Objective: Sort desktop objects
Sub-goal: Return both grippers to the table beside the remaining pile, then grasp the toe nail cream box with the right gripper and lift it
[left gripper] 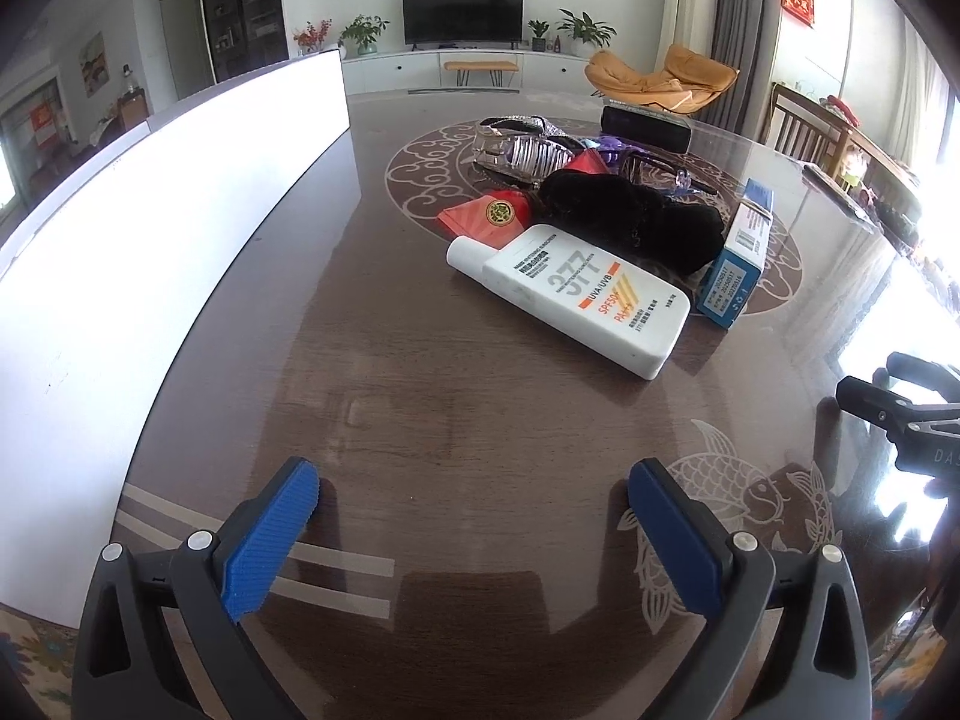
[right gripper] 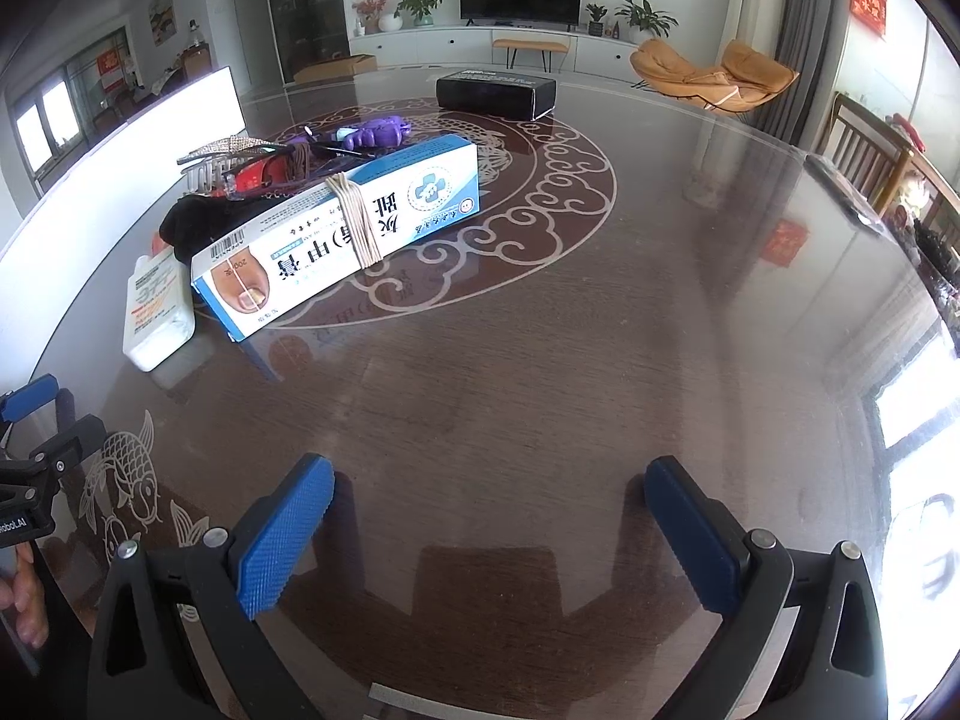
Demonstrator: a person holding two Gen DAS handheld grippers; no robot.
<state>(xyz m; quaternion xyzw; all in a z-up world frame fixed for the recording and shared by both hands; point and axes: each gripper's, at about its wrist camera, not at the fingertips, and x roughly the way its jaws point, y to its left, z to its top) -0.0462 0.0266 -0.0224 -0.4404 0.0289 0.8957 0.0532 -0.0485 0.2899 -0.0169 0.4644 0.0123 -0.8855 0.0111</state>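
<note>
Hovering low over the bench (left gripper: 420, 420), the left gripper (left gripper: 474, 495) has its jaws spread wide and empty; the right gripper (right gripper: 489, 489) likewise hangs over bare bench with jaws wide apart, gripping nothing. The clutter sits well ahead of both; taking the sunscreen bottle (left gripper: 576, 297) as landmark, a blue box (left gripper: 741, 255) lies just to its right, a black cloth (left gripper: 630, 210) touches its far side, a red packet (left gripper: 489, 219) pokes out behind its cap, and a clear hair clip (left gripper: 519, 150) and purple toy (right gripper: 375, 132) lie farther back; a black case (right gripper: 495, 93) stands well beyond; a white board (left gripper: 150, 228) runs along the bench to its left.
</note>
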